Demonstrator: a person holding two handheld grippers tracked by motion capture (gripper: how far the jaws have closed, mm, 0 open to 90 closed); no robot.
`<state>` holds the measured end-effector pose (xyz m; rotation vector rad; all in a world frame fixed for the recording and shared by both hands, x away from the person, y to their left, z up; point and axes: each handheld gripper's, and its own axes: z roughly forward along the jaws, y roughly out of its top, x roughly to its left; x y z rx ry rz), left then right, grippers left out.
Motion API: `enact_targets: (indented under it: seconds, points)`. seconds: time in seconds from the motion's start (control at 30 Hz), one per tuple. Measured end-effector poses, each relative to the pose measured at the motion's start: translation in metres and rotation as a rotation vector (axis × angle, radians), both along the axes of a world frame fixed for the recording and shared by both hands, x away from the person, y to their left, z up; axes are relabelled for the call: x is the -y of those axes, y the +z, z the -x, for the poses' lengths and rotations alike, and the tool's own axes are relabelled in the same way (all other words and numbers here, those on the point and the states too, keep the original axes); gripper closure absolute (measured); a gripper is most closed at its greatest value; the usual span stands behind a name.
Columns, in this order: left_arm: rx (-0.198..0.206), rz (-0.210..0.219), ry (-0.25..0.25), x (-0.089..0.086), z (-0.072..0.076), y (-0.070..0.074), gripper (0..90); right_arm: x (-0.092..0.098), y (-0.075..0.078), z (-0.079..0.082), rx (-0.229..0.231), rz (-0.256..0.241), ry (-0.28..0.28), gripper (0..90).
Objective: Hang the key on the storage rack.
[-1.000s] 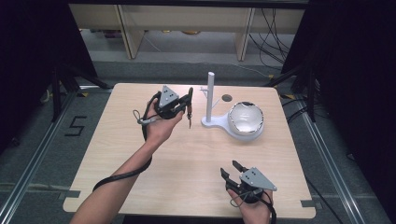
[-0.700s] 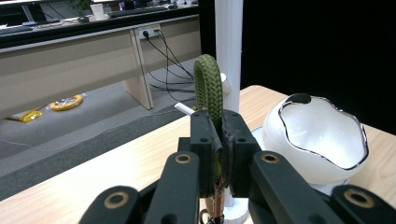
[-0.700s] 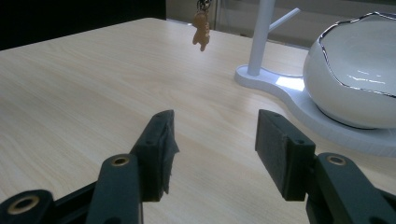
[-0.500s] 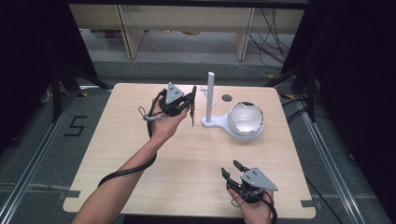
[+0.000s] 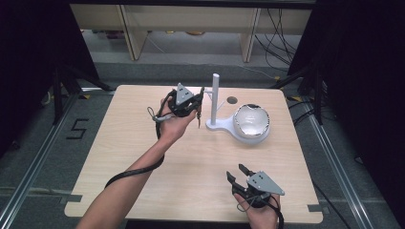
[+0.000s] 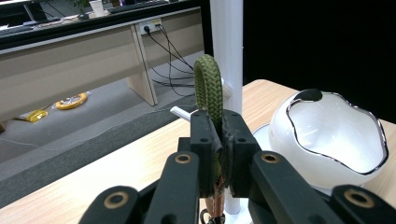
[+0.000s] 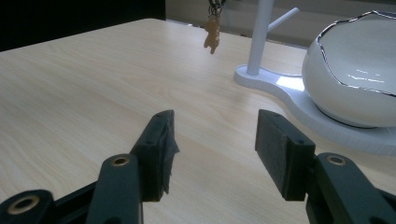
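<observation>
Compared with a second back, the left gripper (image 5: 197, 106) has drifted a bit toward 3 o'clock, closer to the white stand (image 5: 216, 98), while the right gripper (image 5: 239, 172) hasn't budged down at 6 o'clock on the table (image 5: 119, 143). The left one's jaws are pinched tight on a braided olive-green cord loop (image 6: 208, 88) with a little tan charm (image 7: 211, 34) dangling under it, just beside the stand's smooth round post. Right jaws gape wide with nothing between them; the glossy white bowl (image 5: 251, 121) with a wavy rim sits on the stand's base at 3 o'clock.
</observation>
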<state>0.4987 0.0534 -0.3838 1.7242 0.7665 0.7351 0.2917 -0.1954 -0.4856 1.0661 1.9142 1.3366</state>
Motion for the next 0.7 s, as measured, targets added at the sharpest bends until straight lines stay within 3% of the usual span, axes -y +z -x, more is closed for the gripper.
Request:
enact_targets:
  seconds: [0.23, 0.27, 0.43, 0.57, 0.7]
  points:
    - [0.001, -0.008, -0.002, 0.0048, -0.0010, 0.0003, 83.6, -0.0001, 0.0001, 0.0013, -0.012, -0.012, -0.009, 48.3]
    - [-0.001, -0.008, 0.000, 0.0059, -0.0021, -0.0002, 83.6, 0.0009, -0.0005, -0.0006, 0.006, 0.005, 0.007, 48.3]
    - [-0.001, -0.012, 0.001, 0.0074, -0.0035, 0.0001, 83.5, 0.0017, -0.0004, -0.0007, 0.005, 0.011, 0.010, 48.3]
    - [0.001, -0.022, 0.003, 0.0087, -0.0047, 0.0010, 83.6, 0.0003, -0.0017, -0.0011, -0.009, -0.022, 0.017, 48.2]
    - [0.004, -0.025, 0.005, 0.0097, -0.0043, 0.0015, 83.5, 0.0003, -0.0018, -0.0011, -0.010, -0.023, 0.017, 48.2]
